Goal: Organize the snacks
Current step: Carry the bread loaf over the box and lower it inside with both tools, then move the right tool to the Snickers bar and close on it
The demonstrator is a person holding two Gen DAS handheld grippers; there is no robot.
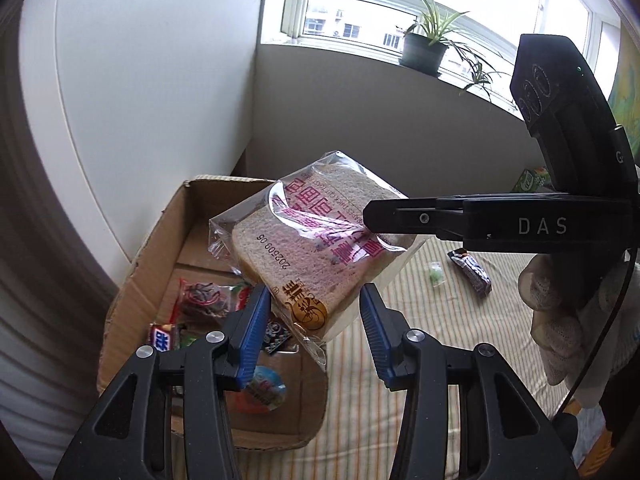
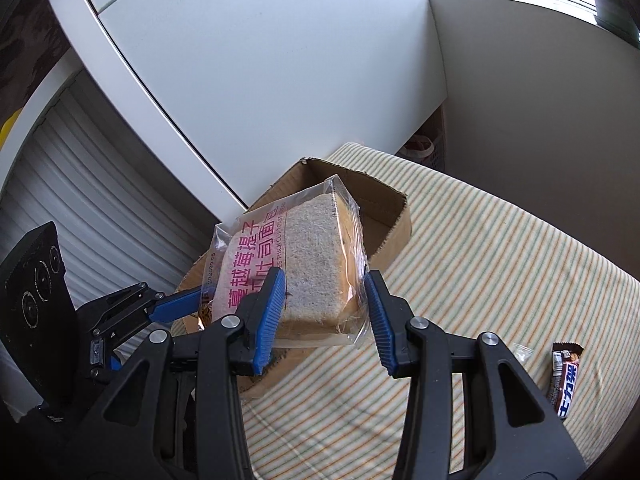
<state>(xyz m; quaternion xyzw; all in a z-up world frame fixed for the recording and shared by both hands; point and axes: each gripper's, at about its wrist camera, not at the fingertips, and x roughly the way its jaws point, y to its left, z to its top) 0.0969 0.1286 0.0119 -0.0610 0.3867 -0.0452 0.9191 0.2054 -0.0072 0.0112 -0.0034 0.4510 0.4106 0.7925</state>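
Left wrist view
Bread: a clear bag of sliced toast bread (image 1: pixel 304 256) with pink print hangs in the air above the near right corner of the cardboard box (image 1: pixel 136 280).
Left tongs: the left tongs (image 1: pixel 316 334) grip the bag's lower end between their blue pads.
Right tongs: the right tongs (image 1: pixel 372 216) reach in from the right and clamp the bag's upper right part; a gloved hand (image 1: pixel 556 320) holds their handle.
Box contents: a red snack packet (image 1: pixel 208 296), a chocolate bar (image 1: pixel 162 338) and a round-lidded cup (image 1: pixel 264 390) lie inside.
Outside the box: a dark bar (image 1: pixel 472 272) and a small green sweet (image 1: pixel 435 274) lie to its right on the striped cloth (image 1: pixel 440 340).
Beyond the box: a potted plant (image 1: pixel 426 46) on the windowsill.

Right wrist view
Bread: the bag (image 2: pixel 304 264) hangs over the box (image 2: pixel 396 220), hiding much of it.
Right tongs: the right tongs (image 2: pixel 326 314) pinch the bag's near end.
Left tongs: the left tongs (image 2: pixel 178 308) grip its left edge.
Right of the box: a chocolate bar (image 2: pixel 564 380) and a small clear wrapper (image 2: pixel 522 350) on the cloth (image 2: pixel 480 260).
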